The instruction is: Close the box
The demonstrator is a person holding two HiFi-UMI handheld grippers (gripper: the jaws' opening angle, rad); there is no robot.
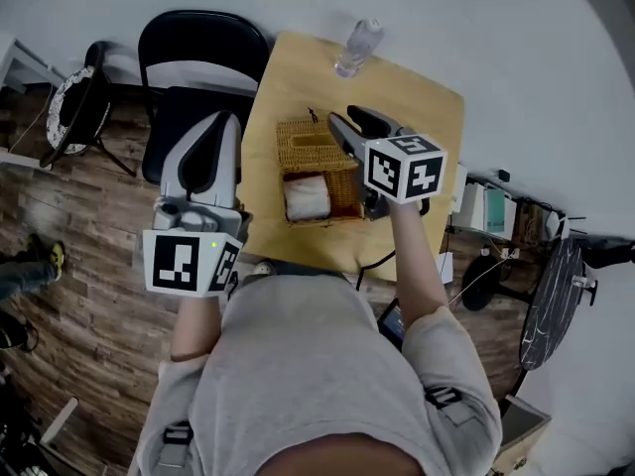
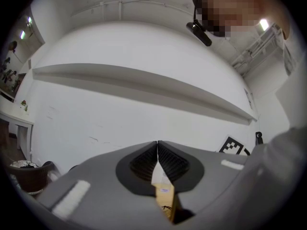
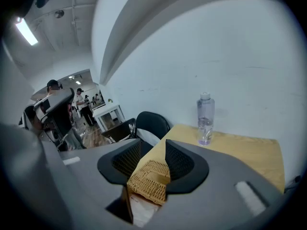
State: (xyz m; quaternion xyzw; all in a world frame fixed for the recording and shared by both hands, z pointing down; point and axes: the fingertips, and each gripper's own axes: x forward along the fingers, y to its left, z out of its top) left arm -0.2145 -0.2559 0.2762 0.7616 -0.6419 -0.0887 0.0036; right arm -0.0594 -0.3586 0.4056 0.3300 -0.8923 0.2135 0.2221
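The person is standing at the near end of the table (image 1: 437, 107), holding a claw in each hand. The right claw (image 1: 349, 119) is hanging over the wicker box (image 1: 317, 172) and tilting down toward it. Its jaws are standing apart and gripping nothing. In the right gripper view the woven box (image 3: 148, 178) is showing in the gap of the right claw (image 3: 152, 145), just below and beyond the tips and clear of both pads. The box is sitting on the table under this claw, and something white (image 1: 306, 196) is showing in the end nearest the person. A bottle (image 1: 357, 48) is standing upright well beyond the claw, at the far end of the table, apart from the box.

The left claw (image 1: 220, 119) is hovering off to the left of the right one, off the table's edge and above a black chair (image 1: 198, 67). It is pointing roughly level at the white wall. In the left gripper view its tips (image 2: 157, 145) are meeting, so the claw is clenched with nothing in it. The box is lying off to this claw's right, well apart from it.
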